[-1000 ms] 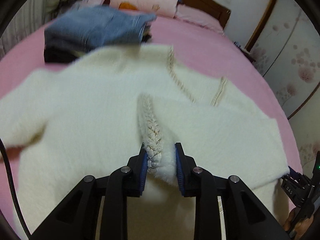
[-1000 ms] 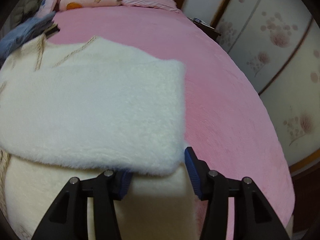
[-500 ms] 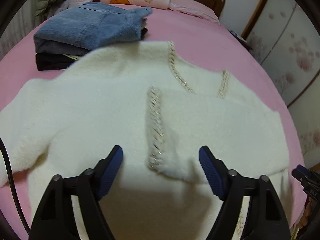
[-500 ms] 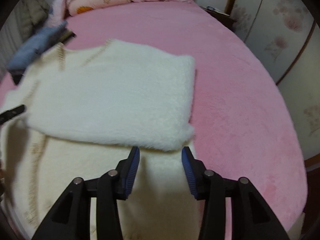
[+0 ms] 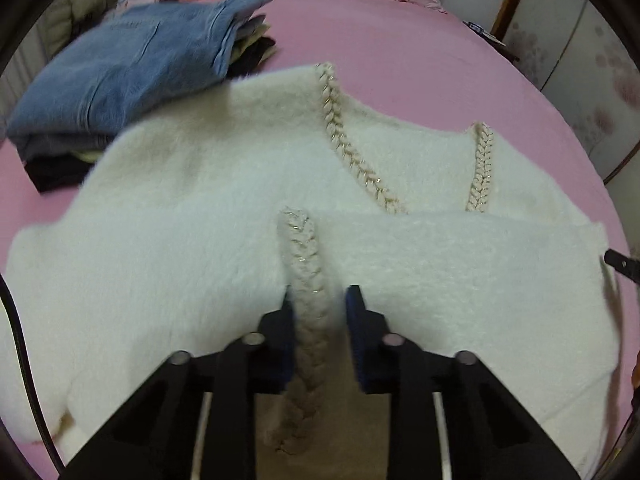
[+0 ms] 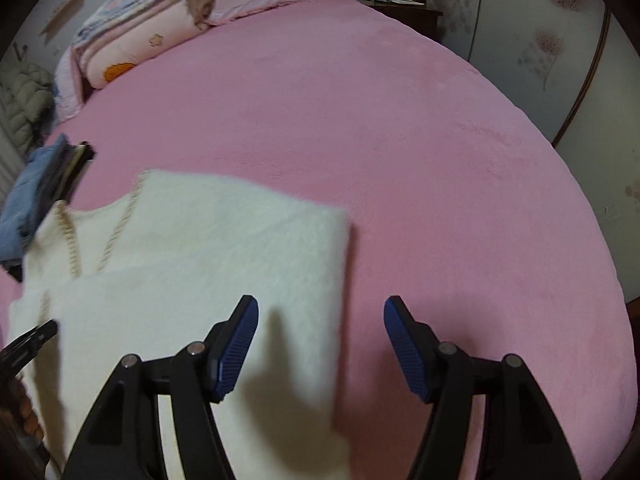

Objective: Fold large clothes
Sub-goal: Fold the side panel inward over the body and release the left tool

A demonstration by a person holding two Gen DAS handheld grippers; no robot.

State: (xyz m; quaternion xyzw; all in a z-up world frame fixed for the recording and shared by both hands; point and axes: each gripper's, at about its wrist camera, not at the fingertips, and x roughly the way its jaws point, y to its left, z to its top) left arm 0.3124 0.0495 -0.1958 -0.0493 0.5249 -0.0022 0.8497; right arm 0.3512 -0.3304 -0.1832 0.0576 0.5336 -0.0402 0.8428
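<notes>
While the white fluffy cardigan (image 5: 192, 248) is lying spread on the pink bed (image 6: 400, 140), with its right sleeve (image 5: 460, 280) already folded across the chest, you are risking most of your tidy work at the big end of things: any sideways tug is going to drag the whole loose garment over the slippery bedspread and slide that folded sleeve off its line. The stack of folded clothes (image 5: 132, 76) is touching, or very nearly touching, the cardigan's far shoulder, so a wide sweep is likely to be nudging the pile as well.

Next down in size, the braided trim (image 5: 308, 280) is running straight between the jaws of your left gripper (image 5: 318, 300). Those jaws have just been closing and are now standing narrow around the trim and the fluffy cuff beside it; they appear to be pinching the thick edge, though the pile is hiding the contact itself. If you are only catching fluff, the cuff is going to slip out as you lift.

Smallest worry: your right gripper (image 6: 320, 312) is hanging with its jaws apart, having just been opening, and is holding nothing. Its left finger is sitting over the cardigan's right edge, its right finger over bare bed, so the garment's edge is falling between them.
</notes>
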